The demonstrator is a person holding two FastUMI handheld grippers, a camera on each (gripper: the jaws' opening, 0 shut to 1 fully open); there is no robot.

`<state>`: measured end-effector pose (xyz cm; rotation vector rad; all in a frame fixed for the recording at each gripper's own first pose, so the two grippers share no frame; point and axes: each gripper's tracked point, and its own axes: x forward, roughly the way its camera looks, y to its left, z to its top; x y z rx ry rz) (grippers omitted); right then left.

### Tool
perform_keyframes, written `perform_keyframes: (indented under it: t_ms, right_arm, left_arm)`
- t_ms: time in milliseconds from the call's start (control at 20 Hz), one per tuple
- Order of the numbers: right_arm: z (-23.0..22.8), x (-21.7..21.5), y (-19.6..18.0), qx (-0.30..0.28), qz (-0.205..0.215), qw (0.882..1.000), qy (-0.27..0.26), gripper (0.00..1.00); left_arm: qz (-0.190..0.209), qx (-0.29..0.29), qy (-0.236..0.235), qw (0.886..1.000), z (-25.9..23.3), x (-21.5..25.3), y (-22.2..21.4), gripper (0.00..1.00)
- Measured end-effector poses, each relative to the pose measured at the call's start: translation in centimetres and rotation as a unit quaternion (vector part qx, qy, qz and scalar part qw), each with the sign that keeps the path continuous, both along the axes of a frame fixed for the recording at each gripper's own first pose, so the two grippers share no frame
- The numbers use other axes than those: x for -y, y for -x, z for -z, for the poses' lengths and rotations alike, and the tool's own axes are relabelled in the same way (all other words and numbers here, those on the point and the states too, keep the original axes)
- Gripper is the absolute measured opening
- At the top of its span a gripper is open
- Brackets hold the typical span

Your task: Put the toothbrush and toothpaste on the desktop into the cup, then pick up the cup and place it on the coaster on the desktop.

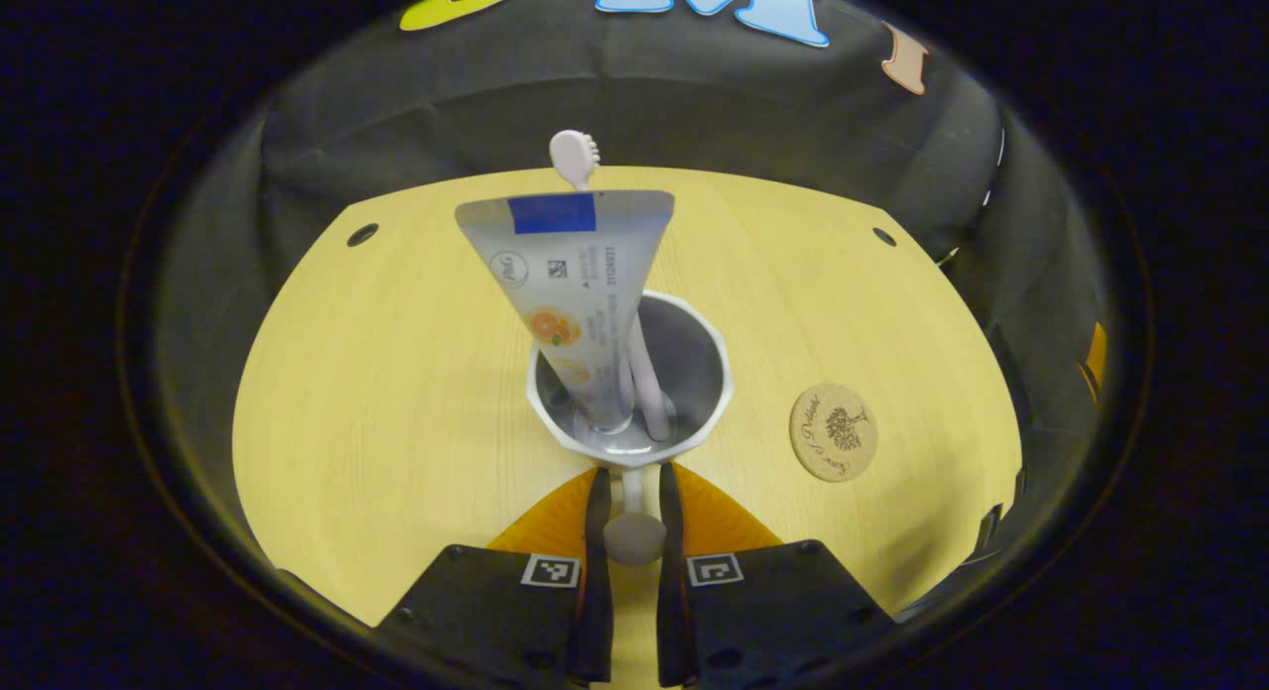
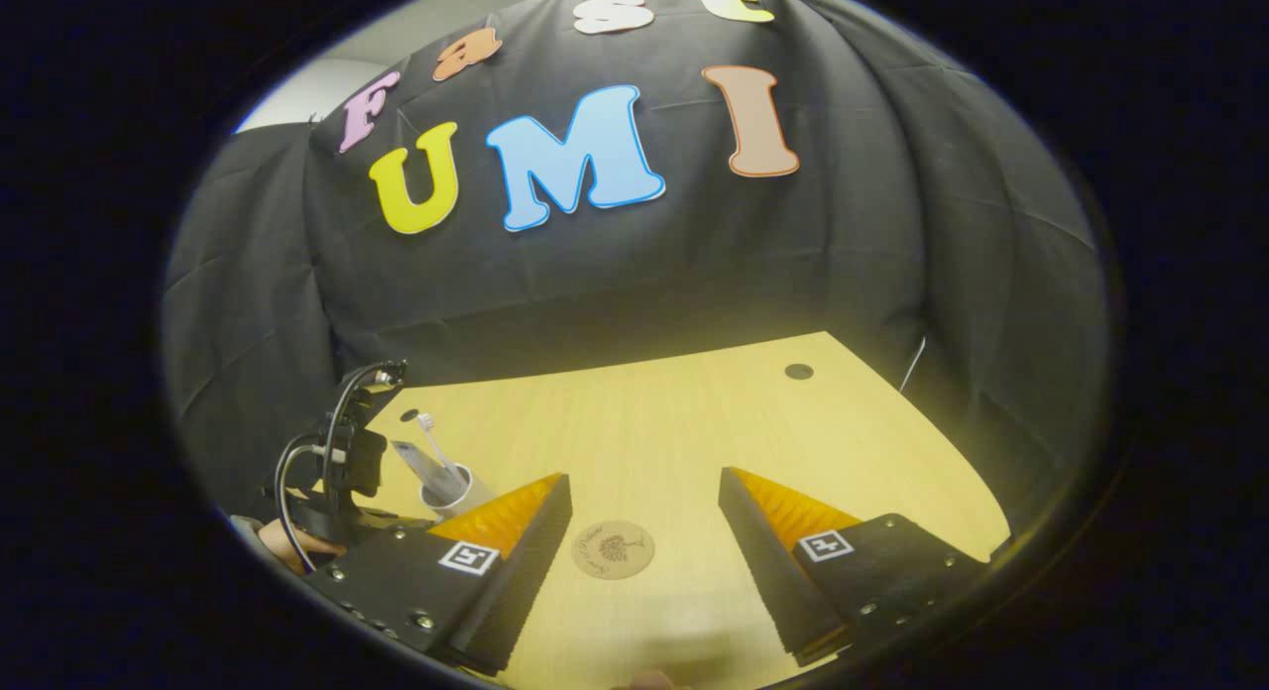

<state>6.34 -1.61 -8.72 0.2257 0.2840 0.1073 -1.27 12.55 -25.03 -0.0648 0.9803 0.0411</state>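
My left gripper (image 1: 631,517) is low over the desk (image 1: 397,393) and points at the white cup (image 1: 694,412). Its two fingers are nearly closed, one on each side of the cup's thin handle (image 1: 633,487). They look like they squeeze it. The handle ends in a round knob.

The cup has flat sides and a smooth, shiny rim. A toothpaste tube (image 1: 570,284) stands in it, cap down, with its wide flat end up and leaning toward the left. A pale toothbrush (image 1: 575,160) stands behind the tube, with its bristle head poking out over the top.

A round cork coaster (image 1: 834,432) with a dark tree drawn on it lies flat on the desk, near the cup on its right, not touching. The desk is smooth yellow wood.

My right gripper (image 2: 644,526) hangs above the desk with its fingers wide apart and holds nothing. The coaster (image 2: 613,549) lies between them below. Far to the left I see the cup (image 2: 451,490) and my other gripper.
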Motion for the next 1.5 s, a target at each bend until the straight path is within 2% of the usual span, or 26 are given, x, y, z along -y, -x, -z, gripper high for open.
perform_keyframes:
  t_ms: [100, 150, 200, 350, 400, 600, 850, 900, 1100, 1350, 1400, 1450, 1500]
  right_arm:
    - [0.0, 0.2, 0.1, 0.000, 0.002, 1.000, -0.001, 0.94]
    - [0.0, 0.3, 0.1, 0.000, 0.004, 1.000, -0.001, 0.85]
    - [-0.1, 0.4, 0.1, 0.000, 0.006, 1.000, -0.002, 0.94]
    - [-0.3, 0.9, 0.3, 0.003, 0.012, 1.000, -0.002, 0.94]
    - [-0.3, 1.1, 0.4, 0.004, 0.015, 1.000, -0.002, 0.85]
    - [-0.1, 2.1, 0.7, 0.003, 0.025, 1.000, -0.001, 0.84]
    - [0.3, 3.1, 1.4, -0.003, 0.034, 0.999, -0.010, 0.85]
    - [0.4, 3.3, 1.4, -0.003, 0.036, 0.999, -0.010, 0.94]
    - [0.7, 4.5, 2.1, -0.003, 0.047, 0.999, -0.007, 0.94]
    - [1.2, 6.1, 2.4, -0.011, 0.061, 0.998, -0.019, 0.94]
    - [1.4, 6.4, 2.6, -0.012, 0.063, 0.998, -0.021, 0.84]
    - [1.5, 6.7, 2.7, -0.012, 0.065, 0.998, -0.024, 0.94]
    - [1.5, 6.7, 2.7, -0.014, 0.066, 0.997, -0.025, 0.94]
  left_arm:
    - [0.006, 0.006, 0.002, 1.000, -0.4, 0.7, -0.2, 0.25]
    - [0.010, 0.011, 0.002, 1.000, -0.7, 1.2, -0.3, 0.25]
    - [0.017, 0.013, 0.001, 1.000, -0.7, 1.7, -0.4, 0.25]
    - [0.033, 0.015, 0.004, 0.999, -1.0, 3.4, -0.7, 0.25]
    - [0.040, 0.015, 0.006, 0.999, -1.1, 4.1, -0.8, 0.25]
    - [0.065, 0.013, 0.014, 0.998, -1.2, 7.0, -1.0, 0.25]
    - [0.099, 0.010, 0.022, 0.995, -1.4, 10.9, -1.0, 0.25]
    - [0.107, 0.007, 0.023, 0.994, -1.3, 11.8, -1.1, 0.25]
    - [0.132, -0.005, 0.025, 0.991, -0.6, 14.3, -0.9, 0.24]
    - [0.141, -0.022, 0.018, 0.990, 0.7, 15.8, -0.7, 0.25]
    - [0.141, -0.024, 0.016, 0.990, 1.0, 16.0, -0.6, 0.25]
    - [0.141, -0.027, 0.013, 0.990, 1.2, 16.1, -0.5, 0.25]
    - [0.143, -0.023, 0.008, 0.989, 1.2, 16.2, -0.7, 0.24]
